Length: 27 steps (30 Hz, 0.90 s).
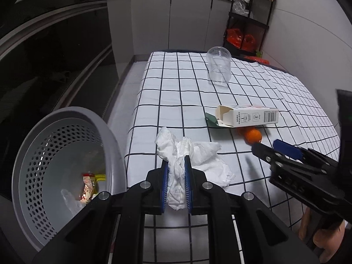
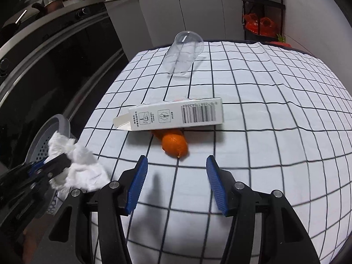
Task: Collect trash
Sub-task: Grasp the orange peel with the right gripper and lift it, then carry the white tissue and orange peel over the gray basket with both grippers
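My left gripper (image 1: 176, 160) is shut on a crumpled white tissue (image 1: 198, 151), held just above the checked tablecloth (image 1: 176, 92) near its left edge. The right wrist view shows the same tissue (image 2: 85, 169) in the left gripper (image 2: 63, 160). A grey perforated bin (image 1: 44, 154) stands to the left, below table level, with wrappers inside. My right gripper (image 2: 177, 160) is open and empty, its fingertips just short of an orange peel (image 2: 173, 144). Behind the peel lies a white carton (image 2: 176, 115), and farther back a clear plastic cup (image 2: 184, 55).
A dark green scrap (image 1: 211, 120) pokes out beside the carton (image 1: 253, 116). Dark oven fronts (image 1: 55, 55) line the left side beyond the bin. A black rack (image 1: 248, 22) with red bags stands at the table's far right corner. A hand (image 1: 323, 235) holds the right gripper (image 1: 266, 146).
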Available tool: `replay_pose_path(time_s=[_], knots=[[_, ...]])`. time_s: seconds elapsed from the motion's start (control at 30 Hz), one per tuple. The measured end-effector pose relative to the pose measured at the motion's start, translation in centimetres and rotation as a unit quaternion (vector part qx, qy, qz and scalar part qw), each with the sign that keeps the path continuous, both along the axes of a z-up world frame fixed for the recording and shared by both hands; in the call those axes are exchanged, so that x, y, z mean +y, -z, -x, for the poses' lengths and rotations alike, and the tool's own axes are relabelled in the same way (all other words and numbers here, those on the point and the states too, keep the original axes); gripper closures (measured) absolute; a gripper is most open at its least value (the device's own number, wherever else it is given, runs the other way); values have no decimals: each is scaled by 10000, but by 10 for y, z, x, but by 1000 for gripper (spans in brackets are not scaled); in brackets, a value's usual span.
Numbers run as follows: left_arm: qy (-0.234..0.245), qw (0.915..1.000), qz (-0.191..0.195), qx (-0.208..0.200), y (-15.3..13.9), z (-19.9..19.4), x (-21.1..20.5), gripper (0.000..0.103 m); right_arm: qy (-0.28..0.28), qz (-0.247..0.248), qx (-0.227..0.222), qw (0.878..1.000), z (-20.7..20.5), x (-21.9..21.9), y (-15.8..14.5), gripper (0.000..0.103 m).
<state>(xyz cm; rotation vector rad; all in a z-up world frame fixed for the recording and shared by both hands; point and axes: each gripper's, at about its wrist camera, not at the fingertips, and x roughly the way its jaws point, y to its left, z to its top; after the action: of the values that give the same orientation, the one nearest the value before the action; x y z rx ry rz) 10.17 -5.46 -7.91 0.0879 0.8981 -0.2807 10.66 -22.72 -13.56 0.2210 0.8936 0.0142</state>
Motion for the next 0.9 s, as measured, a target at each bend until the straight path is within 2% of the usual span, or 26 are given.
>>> replay_pose_path(time_s=[0.17, 0.23, 0.3, 0.4, 0.7, 0.9], knots=[[-44, 10000, -2, 51, 2, 3, 6, 89, -39, 139, 88, 9999, -23, 11, 5, 50], [-66, 10000, 7, 62, 2, 5, 9, 89, -40, 260, 63, 9996, -27, 15, 7, 58], [-86, 9999, 11, 54, 1, 7, 11, 89, -62, 331, 76, 9994, -28, 16, 7, 80], [-102, 9999, 42, 56, -1, 8, 14, 89, -43, 173, 52, 9998, -22, 10, 5, 86], [-90, 9999, 105, 47, -6, 16, 18, 89, 743, 62, -119, 9971, 29, -42, -7, 87], [-82, 9999, 129, 16, -10, 24, 21, 89, 870, -61, -144, 9961, 70, -52, -14, 87]])
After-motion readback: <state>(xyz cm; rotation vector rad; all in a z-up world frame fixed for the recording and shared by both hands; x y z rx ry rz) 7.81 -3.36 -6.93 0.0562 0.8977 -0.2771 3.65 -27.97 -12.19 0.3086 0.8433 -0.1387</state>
